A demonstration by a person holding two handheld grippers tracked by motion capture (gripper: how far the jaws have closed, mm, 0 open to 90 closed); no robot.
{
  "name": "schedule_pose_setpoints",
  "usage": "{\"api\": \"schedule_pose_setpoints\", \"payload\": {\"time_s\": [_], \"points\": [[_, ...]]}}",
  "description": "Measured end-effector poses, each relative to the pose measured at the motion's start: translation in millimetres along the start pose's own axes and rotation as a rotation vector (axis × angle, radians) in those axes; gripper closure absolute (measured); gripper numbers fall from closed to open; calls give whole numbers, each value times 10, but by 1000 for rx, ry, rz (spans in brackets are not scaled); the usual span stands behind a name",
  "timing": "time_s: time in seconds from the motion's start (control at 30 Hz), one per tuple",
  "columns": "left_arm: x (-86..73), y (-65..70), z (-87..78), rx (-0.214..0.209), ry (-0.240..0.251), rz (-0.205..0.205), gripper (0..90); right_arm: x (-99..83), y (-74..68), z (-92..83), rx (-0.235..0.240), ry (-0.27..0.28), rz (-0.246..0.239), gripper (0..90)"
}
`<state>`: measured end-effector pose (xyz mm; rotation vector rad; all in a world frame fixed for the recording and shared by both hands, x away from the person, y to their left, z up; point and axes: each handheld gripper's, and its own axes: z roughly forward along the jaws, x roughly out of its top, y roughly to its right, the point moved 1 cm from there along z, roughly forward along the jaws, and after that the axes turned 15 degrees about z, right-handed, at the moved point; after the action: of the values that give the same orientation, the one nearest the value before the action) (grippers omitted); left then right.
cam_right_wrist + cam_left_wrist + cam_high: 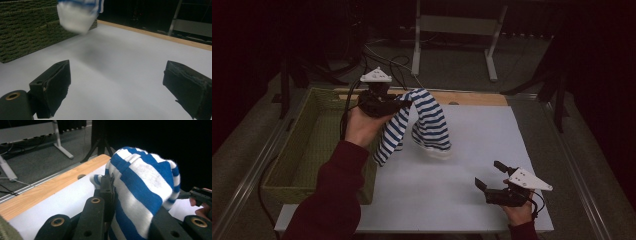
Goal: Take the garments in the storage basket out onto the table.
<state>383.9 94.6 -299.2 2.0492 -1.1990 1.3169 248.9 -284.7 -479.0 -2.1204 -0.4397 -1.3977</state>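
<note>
The left gripper (398,106), in the upper left part of the high view, is holding a blue and white striped sock (424,122) in the air; its jaws are closed on the cloth, and in the left gripper view the fabric (140,192) is bunching up between and over the black jaws. The sock is hanging in an arch above the white mat (472,150), with one end dangling near the edge of the green woven basket (302,150) at the left of the frame. The right gripper (492,177), in the lower right of the high view, is resting near the mat with its jaws standing wide apart and nothing between them, as the right gripper view is also showing. I am judging that the step in hand is carrying the sock to the basket. To do it well, the grip should be kept firm, the sock should be lifted high enough so the hanging ends are passing over the basket wall, and the jaws should be opened only when the whole sock is above the inside. Some things are hard to see: the lower end of the sock (75,17) is blurred, the inside floor of the basket is dark, and I cannot tell how much cloth the jaws are really pinching.
</note>
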Motion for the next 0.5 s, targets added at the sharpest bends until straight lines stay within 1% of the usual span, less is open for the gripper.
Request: {"api": "schedule_pose_setpoints", "payload": {"time_s": [0.17,0.33,0.5], "points": [[29,60,110,-12,-2,6,811,0,0,-2,0,0,0,76],[15,96,198,-24,-9,2,811,3,9,-9,-2,3,-1,76],[13,155,269,-40,-7,8,811,3,5,-9,-2,3,0,76]]}}
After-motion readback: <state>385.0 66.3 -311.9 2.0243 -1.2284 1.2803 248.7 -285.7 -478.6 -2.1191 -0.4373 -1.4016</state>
